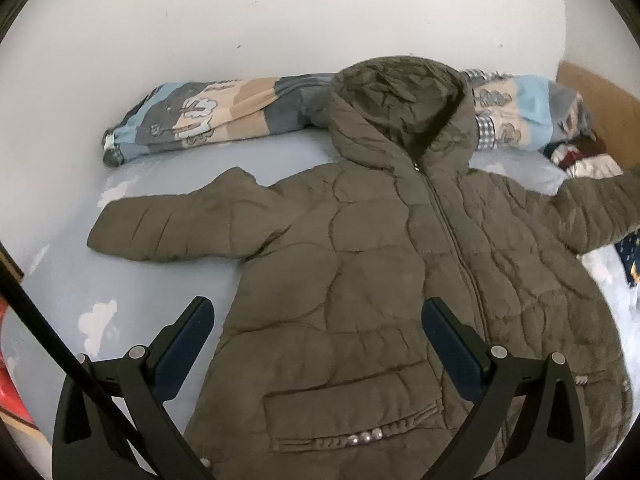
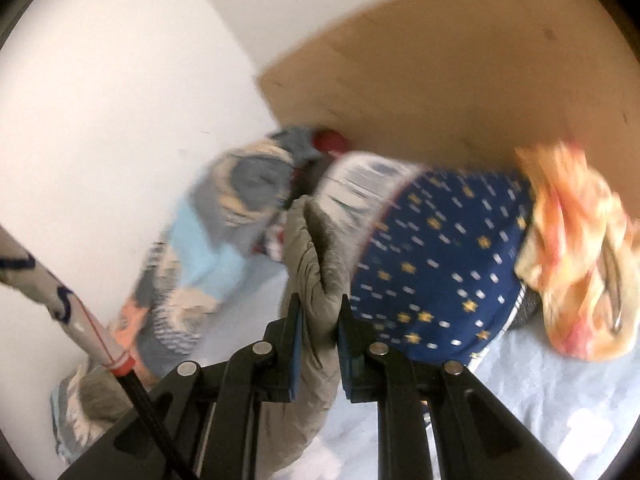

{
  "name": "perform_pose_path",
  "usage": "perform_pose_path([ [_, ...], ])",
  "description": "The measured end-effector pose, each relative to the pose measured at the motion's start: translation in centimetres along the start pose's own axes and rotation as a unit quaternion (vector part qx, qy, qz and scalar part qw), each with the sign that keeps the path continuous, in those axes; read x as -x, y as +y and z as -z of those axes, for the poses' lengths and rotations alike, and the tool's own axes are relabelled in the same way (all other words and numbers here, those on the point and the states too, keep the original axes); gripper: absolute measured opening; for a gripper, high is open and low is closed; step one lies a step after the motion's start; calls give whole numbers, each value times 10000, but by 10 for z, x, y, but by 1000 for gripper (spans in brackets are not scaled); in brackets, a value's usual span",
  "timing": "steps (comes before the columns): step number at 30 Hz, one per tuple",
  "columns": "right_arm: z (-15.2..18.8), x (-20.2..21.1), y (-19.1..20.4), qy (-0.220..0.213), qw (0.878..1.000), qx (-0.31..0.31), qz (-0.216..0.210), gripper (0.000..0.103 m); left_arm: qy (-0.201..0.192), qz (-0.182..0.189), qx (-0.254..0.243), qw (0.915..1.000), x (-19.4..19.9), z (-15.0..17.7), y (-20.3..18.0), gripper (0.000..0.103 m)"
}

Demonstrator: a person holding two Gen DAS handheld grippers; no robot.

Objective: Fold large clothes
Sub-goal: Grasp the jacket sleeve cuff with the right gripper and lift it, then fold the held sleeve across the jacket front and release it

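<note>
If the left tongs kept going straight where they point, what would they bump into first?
Most likely the puffy green jacket. The left tongs hang open above its lower front, pointing down at it, with nothing between. How far above is hard to tell.

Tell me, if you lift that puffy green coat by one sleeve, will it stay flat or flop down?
Probably flop. The coat is soft quilted padding with no stiff parts showing, so its body would likely sag. The sleeve already bunches where the right gripper pinches it. It looks bulky yet likely light for its size, being puffy.
</note>
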State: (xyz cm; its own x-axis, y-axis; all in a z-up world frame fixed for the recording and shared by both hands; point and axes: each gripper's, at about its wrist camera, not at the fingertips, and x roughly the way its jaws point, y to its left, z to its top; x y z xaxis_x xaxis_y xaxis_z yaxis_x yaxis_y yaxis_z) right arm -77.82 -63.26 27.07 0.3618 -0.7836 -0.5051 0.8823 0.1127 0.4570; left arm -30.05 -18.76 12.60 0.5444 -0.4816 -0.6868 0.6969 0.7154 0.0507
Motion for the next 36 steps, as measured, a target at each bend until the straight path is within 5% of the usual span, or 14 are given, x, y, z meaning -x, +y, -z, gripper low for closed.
perform_pose_path([
  [6, 32, 59, 119, 47, 9937, 865, -710, 17, -91, -36, 285, 9995, 6, -8, 19, 103],
  [11, 95, 82, 214, 340, 9805, 1461, -1269, 16, -70, -12, 576, 9983, 8, -10, 38, 103],
  [17, 182, 78, 295, 706, 9635, 2154, -1425, 16, 79, 34, 960, 9953, 5, -14, 58, 103],
  [25, 303, 38, 364, 1419, 9391, 2680, -1617, 16, 236, 104, 1358, 9904, 4, -14, 78, 103],
  [36, 448, -53, 402, 2396, 9069, 3174, -1395, 17, 303, -22, 1576, 9870, 0, -15, 95, 103],
])
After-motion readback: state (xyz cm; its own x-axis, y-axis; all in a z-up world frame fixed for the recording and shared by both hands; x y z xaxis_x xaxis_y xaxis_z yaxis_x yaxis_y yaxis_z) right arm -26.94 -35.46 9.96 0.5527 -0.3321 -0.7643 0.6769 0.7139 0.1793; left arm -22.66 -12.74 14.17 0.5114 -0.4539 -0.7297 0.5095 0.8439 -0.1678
